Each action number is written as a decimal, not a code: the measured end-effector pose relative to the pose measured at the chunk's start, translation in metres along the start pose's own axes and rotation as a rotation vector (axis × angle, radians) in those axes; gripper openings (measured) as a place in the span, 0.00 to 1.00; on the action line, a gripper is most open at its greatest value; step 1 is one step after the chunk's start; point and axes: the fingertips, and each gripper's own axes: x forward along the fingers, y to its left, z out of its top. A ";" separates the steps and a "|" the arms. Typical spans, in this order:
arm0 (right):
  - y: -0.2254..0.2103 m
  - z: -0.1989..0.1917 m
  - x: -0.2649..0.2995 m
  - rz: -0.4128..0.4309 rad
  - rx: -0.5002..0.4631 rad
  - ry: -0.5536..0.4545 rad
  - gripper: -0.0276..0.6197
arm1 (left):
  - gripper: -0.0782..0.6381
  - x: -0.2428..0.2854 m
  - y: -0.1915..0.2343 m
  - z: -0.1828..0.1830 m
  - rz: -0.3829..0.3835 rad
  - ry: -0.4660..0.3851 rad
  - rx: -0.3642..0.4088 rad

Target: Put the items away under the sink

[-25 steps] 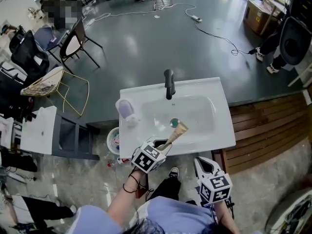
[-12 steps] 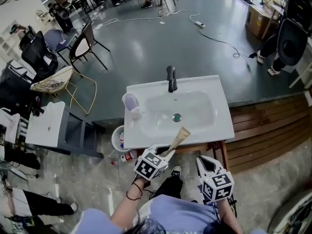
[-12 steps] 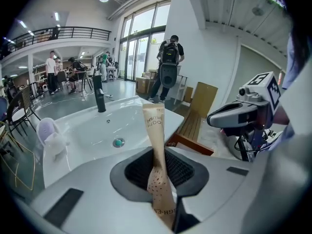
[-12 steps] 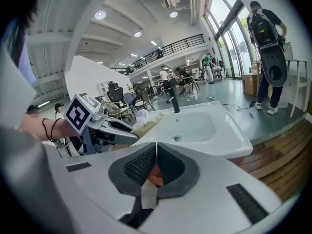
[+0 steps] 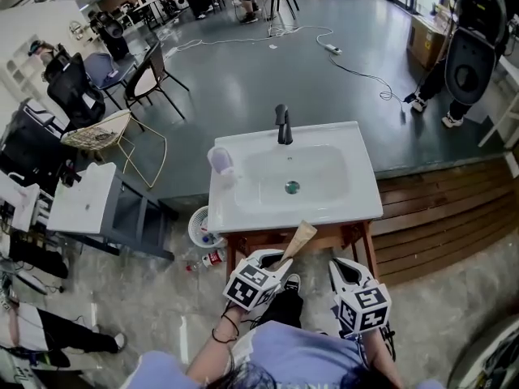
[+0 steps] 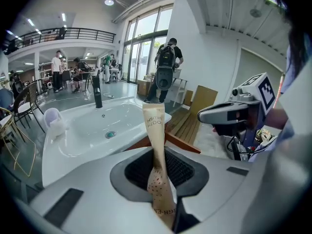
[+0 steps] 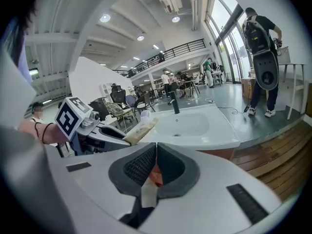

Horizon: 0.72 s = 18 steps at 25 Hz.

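A tan paper toothbrush packet [image 5: 297,239] [image 6: 155,145] sticks up and forward from my left gripper [image 5: 272,260] [image 6: 159,182], which is shut on its lower end. It hangs in front of the white sink [image 5: 243,214] [image 6: 58,165], near the wooden frame [image 5: 324,235] below the basin. To the right of it my right gripper [image 5: 349,271] [image 7: 155,168] has its jaws together. A small orange and white packet [image 7: 152,177] is pinched deep between them; I cannot make out what it is. The space under the sink is hidden from above.
A black faucet [image 5: 282,125] and a lavender cup [image 5: 219,160] stand on the sink. A small bin [image 5: 198,230] and a bottle [image 5: 212,259] sit on the floor at its left. A grey side table [image 5: 81,203] stands left, wooden decking [image 5: 438,217] right.
Both grippers have drawn back from the sink: the left one was over the basin's front edge and now hangs in front of it, still shut on the packet. The view has backed away too.
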 end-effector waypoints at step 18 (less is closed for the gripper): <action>0.013 -0.058 -0.117 0.004 -0.020 -0.049 0.07 | 0.21 -0.035 -0.127 -0.060 0.049 -0.019 -0.065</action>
